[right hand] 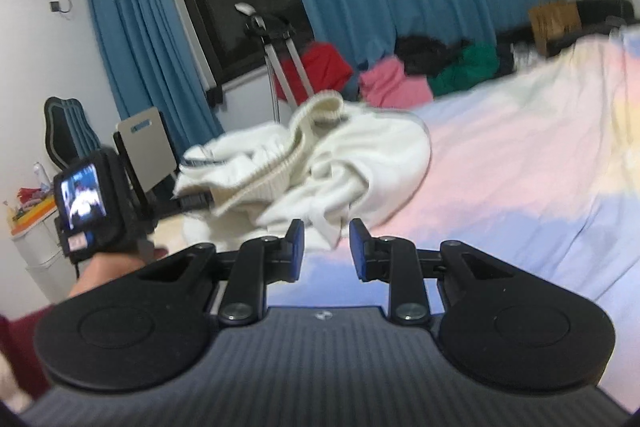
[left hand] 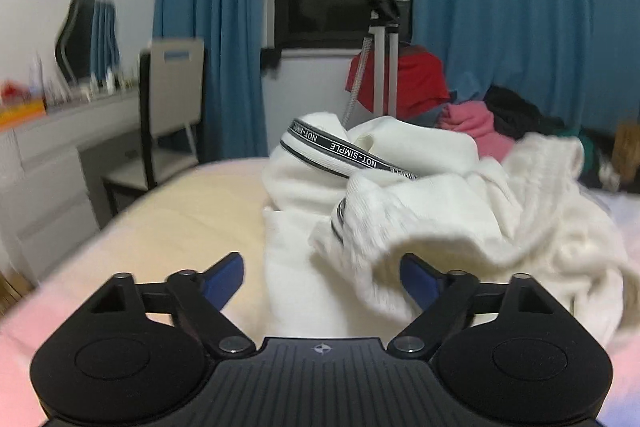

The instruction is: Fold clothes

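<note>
A crumpled white sweater with a black "NOT-SIMPLE" band lies in a heap on the bed. My left gripper is open, its blue pads on either side of the sweater's near edge, with cloth lying between the jaws. In the right wrist view the same sweater lies on the pastel bedsheet. My right gripper is open and empty, just short of the sweater's near hem. The left gripper with its camera shows at the sweater's left side.
A pile of red, pink, black and green clothes lies at the bed's far side below blue curtains. A tripod stands behind the sweater. A chair and a cluttered white desk stand to the left.
</note>
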Demonstrator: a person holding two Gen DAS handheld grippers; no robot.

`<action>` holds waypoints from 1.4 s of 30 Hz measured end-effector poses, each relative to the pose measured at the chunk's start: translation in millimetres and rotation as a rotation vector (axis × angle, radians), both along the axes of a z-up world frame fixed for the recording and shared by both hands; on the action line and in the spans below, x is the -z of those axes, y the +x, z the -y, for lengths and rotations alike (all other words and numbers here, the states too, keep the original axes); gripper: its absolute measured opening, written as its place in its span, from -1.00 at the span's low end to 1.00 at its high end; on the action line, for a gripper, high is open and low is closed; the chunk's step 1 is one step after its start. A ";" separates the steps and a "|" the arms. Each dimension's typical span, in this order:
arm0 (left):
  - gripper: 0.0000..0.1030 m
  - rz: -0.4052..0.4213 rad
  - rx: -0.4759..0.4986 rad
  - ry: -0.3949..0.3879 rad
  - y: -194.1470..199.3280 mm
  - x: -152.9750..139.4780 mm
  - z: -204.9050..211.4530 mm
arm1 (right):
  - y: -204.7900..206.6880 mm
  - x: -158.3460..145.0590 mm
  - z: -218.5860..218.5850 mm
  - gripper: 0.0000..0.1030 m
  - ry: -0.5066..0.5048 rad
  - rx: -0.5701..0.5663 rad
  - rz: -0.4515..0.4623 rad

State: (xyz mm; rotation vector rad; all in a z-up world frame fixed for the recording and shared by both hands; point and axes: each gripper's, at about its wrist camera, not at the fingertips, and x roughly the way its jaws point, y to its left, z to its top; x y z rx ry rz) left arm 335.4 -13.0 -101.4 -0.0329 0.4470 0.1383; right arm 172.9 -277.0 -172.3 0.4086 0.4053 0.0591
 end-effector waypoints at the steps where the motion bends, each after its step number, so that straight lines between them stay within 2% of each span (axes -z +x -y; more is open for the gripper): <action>1: 0.36 0.008 -0.004 -0.011 4.7 0.0 -1.5 | 7.2 5.6 1.5 -0.45 0.017 -0.002 -0.008; 2: 0.19 0.025 0.000 -0.016 4.9 -1.1 -1.6 | 13.3 10.2 2.3 -0.45 0.027 -0.002 -0.013; 3: 0.13 0.043 0.004 -0.020 5.1 -2.2 -1.7 | 18.1 13.6 2.3 -0.45 0.030 -0.001 -0.015; 4: -0.04 0.060 0.008 -0.025 4.7 -3.4 -1.8 | 22.9 17.1 2.3 -0.45 0.033 0.000 -0.017; 5: -0.36 0.078 0.014 -0.042 -0.4 -4.9 -1.9 | 26.1 19.9 1.9 -0.45 0.030 0.001 -0.011; 7: -0.77 0.109 0.025 -0.078 -14.1 -9.3 -3.6 | 26.8 22.5 0.6 -0.45 -0.009 0.016 0.002; 8: -0.82 0.127 0.035 -0.094 -27.5 -14.4 -4.6 | 26.1 22.5 0.1 -0.45 -0.032 0.027 -0.001; 12: -0.83 0.177 0.090 -0.143 -82.5 -36.3 -8.9 | 18.8 18.6 1.1 -0.45 -0.102 0.054 -0.008; 18: -0.84 0.220 0.191 -0.161 -181.3 -75.9 -25.6 | -8.1 -14.7 -9.0 -0.45 -0.196 0.087 0.068; 22: -0.85 0.191 0.263 -0.141 -240.9 -92.1 -43.9 | -31.3 -40.9 -15.5 -0.44 -0.229 0.102 0.120; 24: -0.85 0.143 0.264 -0.177 -266.1 -90.1 -57.7 | -42.6 -47.6 -19.6 -0.44 -0.217 0.073 0.117; 27: -0.86 0.049 0.218 -0.237 -286.9 -73.2 -72.2 | -56.8 -50.4 -28.1 -0.44 -0.202 0.008 0.091; 30: -0.87 -0.082 0.122 -0.349 -295.7 -46.5 -79.8 | -63.4 -50.4 -41.5 -0.43 -0.236 -0.044 0.065; 32: -0.87 -0.136 0.081 -0.386 -300.5 -34.2 -78.3 | -61.0 -48.5 -51.4 -0.41 -0.259 -0.090 0.045; 35: -0.86 -0.142 0.044 -0.369 -307.5 -27.4 -74.0 | -50.9 -45.4 -63.8 -0.39 -0.276 -0.180 0.011; 36: -0.86 -0.140 0.042 -0.358 -307.3 -28.7 -72.7 | -44.6 -45.3 -68.0 -0.30 -0.277 -0.211 0.000; 39: -0.85 -0.140 0.020 -0.404 -304.6 -26.6 -77.8 | -19.3 -46.3 -84.6 -0.10 -0.268 -0.272 -0.022; 42: -0.85 -0.172 -0.007 -0.443 -285.6 -16.5 -87.6 | 14.0 -56.6 -98.8 -0.07 -0.290 -0.294 -0.038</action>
